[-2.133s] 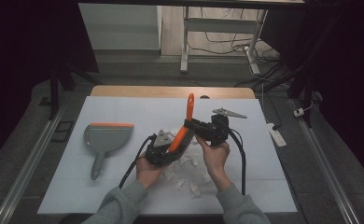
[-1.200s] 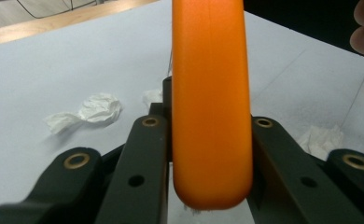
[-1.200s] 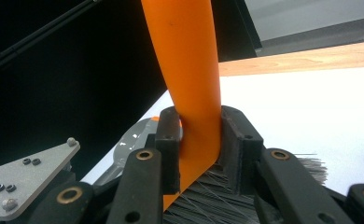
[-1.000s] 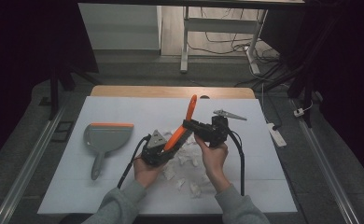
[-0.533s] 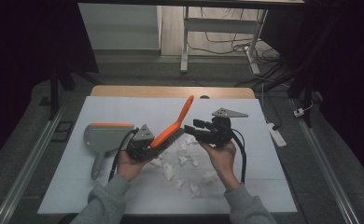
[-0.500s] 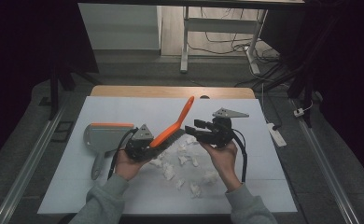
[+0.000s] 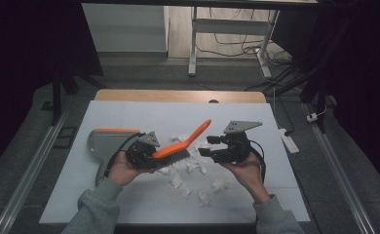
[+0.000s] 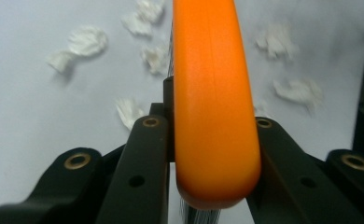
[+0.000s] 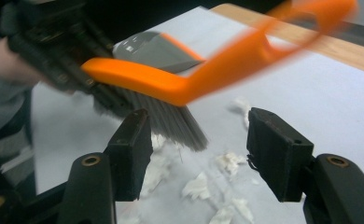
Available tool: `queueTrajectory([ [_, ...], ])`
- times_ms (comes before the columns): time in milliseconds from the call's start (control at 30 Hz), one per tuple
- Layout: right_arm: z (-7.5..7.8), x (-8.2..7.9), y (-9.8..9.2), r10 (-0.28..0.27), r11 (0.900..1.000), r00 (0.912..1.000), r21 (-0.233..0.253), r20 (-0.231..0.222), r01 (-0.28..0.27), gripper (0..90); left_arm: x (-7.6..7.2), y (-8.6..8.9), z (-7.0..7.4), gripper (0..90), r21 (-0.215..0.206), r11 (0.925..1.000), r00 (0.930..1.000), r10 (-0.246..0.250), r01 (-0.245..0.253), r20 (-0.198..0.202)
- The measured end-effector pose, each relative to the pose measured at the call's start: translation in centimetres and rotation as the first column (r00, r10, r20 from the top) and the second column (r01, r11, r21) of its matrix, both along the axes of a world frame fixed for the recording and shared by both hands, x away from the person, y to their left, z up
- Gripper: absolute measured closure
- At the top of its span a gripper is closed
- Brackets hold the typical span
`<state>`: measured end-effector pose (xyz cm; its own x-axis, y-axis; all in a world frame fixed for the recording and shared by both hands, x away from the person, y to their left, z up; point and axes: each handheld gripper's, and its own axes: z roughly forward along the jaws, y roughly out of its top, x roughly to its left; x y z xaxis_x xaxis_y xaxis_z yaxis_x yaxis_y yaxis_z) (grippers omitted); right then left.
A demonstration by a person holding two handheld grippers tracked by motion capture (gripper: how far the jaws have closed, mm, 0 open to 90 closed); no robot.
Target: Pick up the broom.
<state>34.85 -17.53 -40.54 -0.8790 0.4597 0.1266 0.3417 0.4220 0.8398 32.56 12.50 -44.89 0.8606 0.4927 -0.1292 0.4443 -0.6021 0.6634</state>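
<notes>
I have the orange hand brush (image 7: 178,145) clamped in my left gripper (image 7: 144,155), the jaws pinching the bristle end of its back so the grey bristles point down at the table and the looped handle slants up and away to the far right. Holding it low on the head, I judge, gives me a firm lever for sweeping. In the left gripper view the orange back (image 8: 213,102) sits squeezed between both jaws, touching each.

The brush head hangs just above the scraps of white paper (image 7: 193,170) scattered over the middle and near part of the white table (image 7: 256,122), which is what it is there to gather.

My right gripper (image 7: 211,146) is just right of the bristles, its jaws spread wide with nothing between them; it looks free to help or stay clear. In its own view the bristles (image 9: 171,122) lie ahead of the gap, apart from both jaws.

The grey dustpan (image 7: 105,141) with its orange rim lies flat at the left, just beyond my left hand (image 7: 120,168), mouth placed to receive the sweepings.
</notes>
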Motion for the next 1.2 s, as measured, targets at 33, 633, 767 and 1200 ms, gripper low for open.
queueTrajectory([
  [33,0.0,0.0,0.0,0.0,1.0,1.0,0.0,0.0,0.0,39.6,-0.1,0.0,0.1,77.4,0.008,0.9998,0.9998,-0.017,0.017,0.007],
  [633,-0.2,-1.3,2.8,0.151,0.965,0.9885,-0.216,0.003,-0.147,36.2,-1.1,-2.4,0.4,77.5,0.116,0.9748,0.9811,-0.185,0.19,-0.058],
  [767,-0.9,-1.7,4.1,0.231,0.929,0.9728,-0.292,-0.018,-0.226,35.4,-1.2,-2.9,0.3,77.5,0.131,0.9678,0.9756,-0.207,0.215,-0.075],
  [1200,-3.1,-1.9,6.1,0.363,0.819,0.924,-0.432,-0.121,-0.378,62.6,-1.9,-3.7,1.0,77.5,0.155,0.9398,0.9519,-0.295,0.305,-0.083],
])
